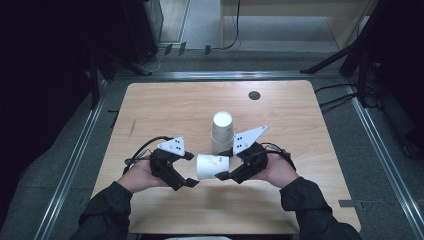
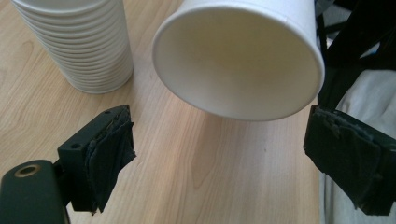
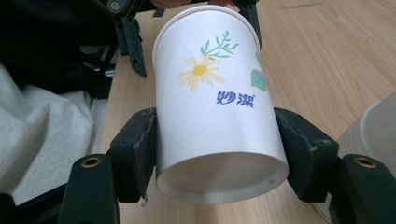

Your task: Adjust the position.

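Grip kept firm by right gripper [image 1: 223, 174], clamped on white flower-printed paper cup [image 1: 212, 166] lying sideways just before white paper cup stack [image 1: 222, 131]; left gripper [image 1: 191, 169], jaws apart, eased clear of rim.

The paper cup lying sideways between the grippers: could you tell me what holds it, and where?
The right gripper clamps the cup near its base; the left gripper is open.

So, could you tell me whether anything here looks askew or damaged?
Nothing looks damaged or spilled. The single paper cup lies sideways only because the right tool grips it near its base; the cup stack stands upright on the table.
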`<action>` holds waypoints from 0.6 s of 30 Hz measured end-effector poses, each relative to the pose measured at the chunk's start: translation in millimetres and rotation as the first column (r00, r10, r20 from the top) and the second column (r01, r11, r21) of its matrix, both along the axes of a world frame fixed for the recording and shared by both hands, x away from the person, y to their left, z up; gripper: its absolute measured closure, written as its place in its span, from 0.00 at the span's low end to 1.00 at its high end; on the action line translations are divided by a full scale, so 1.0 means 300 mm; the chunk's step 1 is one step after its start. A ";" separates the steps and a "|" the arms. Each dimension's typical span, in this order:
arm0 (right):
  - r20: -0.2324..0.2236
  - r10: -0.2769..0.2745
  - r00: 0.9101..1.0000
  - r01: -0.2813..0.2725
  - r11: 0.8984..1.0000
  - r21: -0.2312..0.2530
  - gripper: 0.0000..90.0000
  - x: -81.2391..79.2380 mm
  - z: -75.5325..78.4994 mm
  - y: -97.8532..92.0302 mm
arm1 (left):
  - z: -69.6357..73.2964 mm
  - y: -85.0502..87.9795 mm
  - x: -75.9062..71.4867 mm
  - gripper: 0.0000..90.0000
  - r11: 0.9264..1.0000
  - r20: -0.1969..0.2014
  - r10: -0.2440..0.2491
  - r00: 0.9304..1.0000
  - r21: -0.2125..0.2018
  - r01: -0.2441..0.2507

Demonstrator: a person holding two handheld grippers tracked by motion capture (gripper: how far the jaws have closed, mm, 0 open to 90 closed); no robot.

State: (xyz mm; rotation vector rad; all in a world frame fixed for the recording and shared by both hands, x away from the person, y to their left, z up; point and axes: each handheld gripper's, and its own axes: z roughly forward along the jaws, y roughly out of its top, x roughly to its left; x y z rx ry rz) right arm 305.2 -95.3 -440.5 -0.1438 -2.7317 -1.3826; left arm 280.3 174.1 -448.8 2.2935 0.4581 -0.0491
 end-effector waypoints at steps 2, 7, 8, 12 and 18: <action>-0.007 0.013 1.000 -0.013 1.000 0.003 0.38 0.000 -0.001 0.007 | -0.007 0.005 -0.006 0.10 1.000 -0.014 0.016 1.000 -0.021 -0.016; -0.017 0.035 0.999 -0.035 0.999 0.012 0.38 0.005 -0.006 0.028 | -0.023 0.007 -0.014 0.10 0.999 -0.024 0.009 1.000 -0.050 -0.010; -0.022 0.039 0.999 -0.039 0.999 0.017 0.38 0.006 -0.006 0.030 | -0.024 0.008 -0.013 0.10 0.998 -0.022 0.007 1.000 -0.065 -0.009; -0.036 0.058 0.998 -0.057 0.998 0.027 0.38 0.007 -0.009 0.038 | -0.027 0.014 -0.009 0.11 0.992 -0.024 -0.004 1.000 -0.125 0.000; -0.059 0.072 0.996 -0.069 0.997 0.045 0.38 0.006 -0.009 0.041 | -0.027 0.013 -0.011 0.14 0.983 -0.013 -0.037 0.999 -0.183 0.034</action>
